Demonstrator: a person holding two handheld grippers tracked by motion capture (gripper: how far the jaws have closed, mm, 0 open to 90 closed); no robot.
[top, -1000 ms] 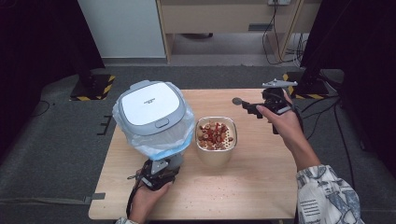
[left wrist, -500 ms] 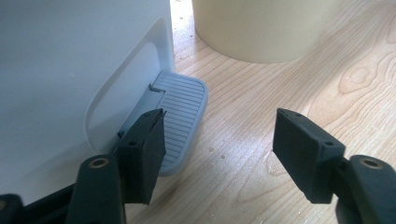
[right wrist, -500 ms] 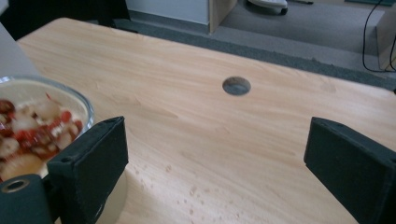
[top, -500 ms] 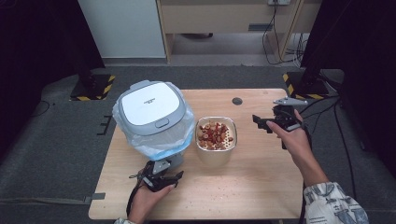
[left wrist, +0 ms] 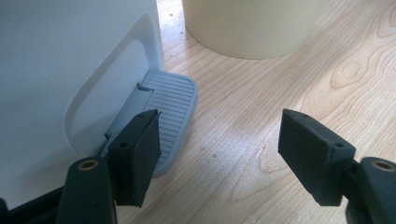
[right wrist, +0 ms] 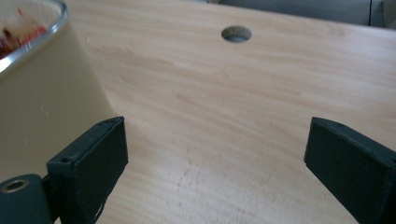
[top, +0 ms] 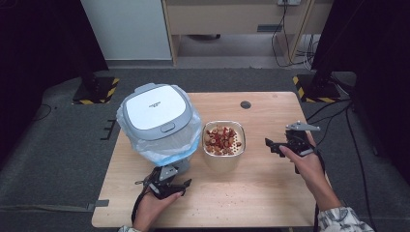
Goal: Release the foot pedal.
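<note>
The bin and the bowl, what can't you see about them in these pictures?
- Inside the bin: hidden in the high view by its shut lid.
- Food in the bowl: too small in the high view; blurred and cut off by the edge in the right gripper view.
- Pedal: partly hidden by the left tongs in the left gripper view.

place: looks like a lab or test room, not a home
floor: grey carpet (top: 58,159), hazard-striped stand feet (top: 94,92)
surroundings: black curtains (top: 367,58), loose cables (top: 285,34)
table: plain wooden table (top: 270,193) with a cable hole (top: 245,104)
</note>
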